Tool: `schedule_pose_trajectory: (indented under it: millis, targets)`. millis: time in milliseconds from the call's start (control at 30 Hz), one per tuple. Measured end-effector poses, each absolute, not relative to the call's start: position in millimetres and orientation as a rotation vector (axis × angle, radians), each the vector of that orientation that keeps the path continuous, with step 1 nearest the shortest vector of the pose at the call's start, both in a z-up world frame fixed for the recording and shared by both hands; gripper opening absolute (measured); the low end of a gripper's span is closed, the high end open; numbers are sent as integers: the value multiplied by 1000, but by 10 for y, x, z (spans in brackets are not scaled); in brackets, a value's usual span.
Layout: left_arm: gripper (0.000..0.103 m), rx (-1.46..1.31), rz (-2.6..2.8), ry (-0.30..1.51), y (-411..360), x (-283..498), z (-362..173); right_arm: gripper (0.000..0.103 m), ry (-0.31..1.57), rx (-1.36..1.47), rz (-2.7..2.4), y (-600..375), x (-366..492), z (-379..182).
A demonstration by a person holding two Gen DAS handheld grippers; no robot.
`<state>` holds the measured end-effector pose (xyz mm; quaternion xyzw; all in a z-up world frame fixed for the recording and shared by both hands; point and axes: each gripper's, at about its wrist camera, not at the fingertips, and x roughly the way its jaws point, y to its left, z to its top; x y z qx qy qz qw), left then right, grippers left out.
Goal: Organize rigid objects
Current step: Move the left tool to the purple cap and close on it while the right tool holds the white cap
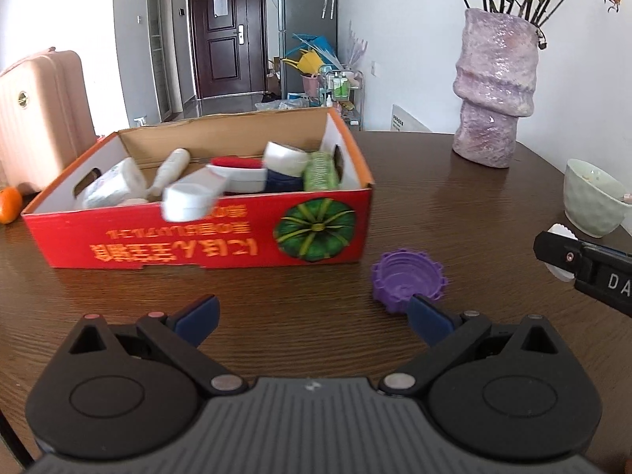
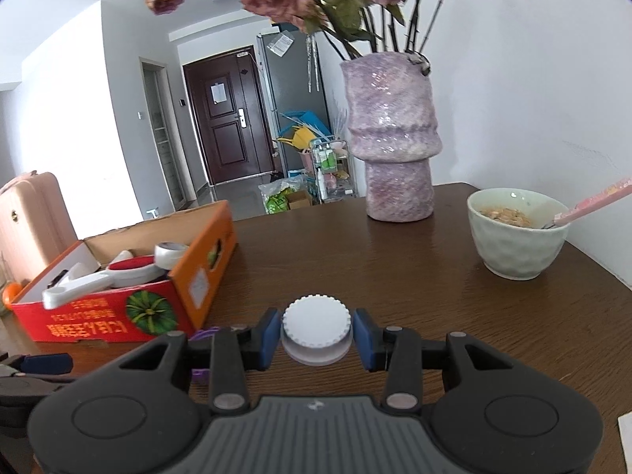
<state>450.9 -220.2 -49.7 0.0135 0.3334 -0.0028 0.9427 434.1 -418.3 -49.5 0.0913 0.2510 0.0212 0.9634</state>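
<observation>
— Gripping anything on the right?
— Yes, the right gripper (image 2: 316, 333) has its pads against both sides of the white cap (image 2: 316, 330), low over the table (image 2: 434, 284).
— And the left?
— The left gripper (image 1: 314, 314) is spread wide, holding nothing; the purple cap (image 1: 407, 280) lies just beyond its right finger, the red box (image 1: 197, 237) ahead-left.

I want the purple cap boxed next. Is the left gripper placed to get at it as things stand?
Probably yes. The left gripper is open and the purple cap lies on bare table just past its right finger, slightly right of centre. Nothing blocks it; a small rightward shift should do.
</observation>
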Motion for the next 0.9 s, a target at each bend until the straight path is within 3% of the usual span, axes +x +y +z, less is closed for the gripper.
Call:
schedule_pose_trajectory:
  millis: [767, 867, 900]
  targets:
    - [103, 16, 7, 733, -2718, 4922, -716, 39, 533, 183, 32, -4459, 4590, -589]
    - [94, 10, 5, 745, -2710, 4954, -739, 39, 531, 179, 31, -4456, 4590, -590]
    - [82, 8, -2, 750, -2708, 4967, -745, 39, 532, 178, 30, -4454, 4592, -593]
